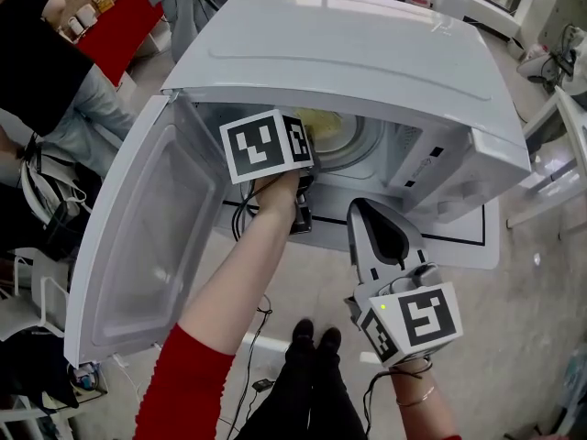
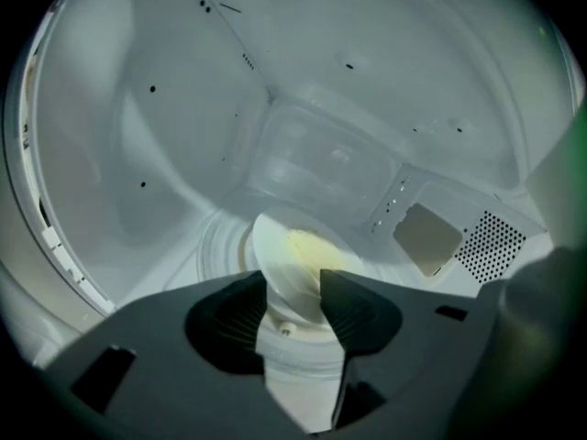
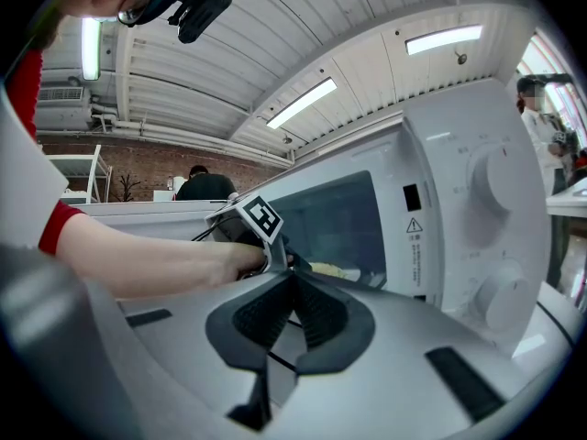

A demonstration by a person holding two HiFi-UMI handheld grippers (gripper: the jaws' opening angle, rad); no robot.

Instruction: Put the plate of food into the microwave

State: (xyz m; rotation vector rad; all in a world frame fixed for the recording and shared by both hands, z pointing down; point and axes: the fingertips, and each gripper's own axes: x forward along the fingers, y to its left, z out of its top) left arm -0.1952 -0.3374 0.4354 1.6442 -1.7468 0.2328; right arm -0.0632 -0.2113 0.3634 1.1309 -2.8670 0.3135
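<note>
My right gripper (image 3: 292, 280) sits outside the microwave (image 1: 367, 53), fingers pressed together, empty. My left gripper (image 2: 293, 291) reaches into the opening, fingers wide. The plate (image 2: 292, 255) of food shows between them, on the turntable (image 2: 220, 246).

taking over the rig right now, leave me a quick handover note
Left gripper: inside the microwave, jaws open on either side of the near rim of the plate of food, not gripping it.
Right gripper: shut, empty, outside in front of the microwave.
The plate sits on the turntable; the door is wide open.
Done: plate is in.
Left: draw the left gripper out, then probably close the door.
</note>
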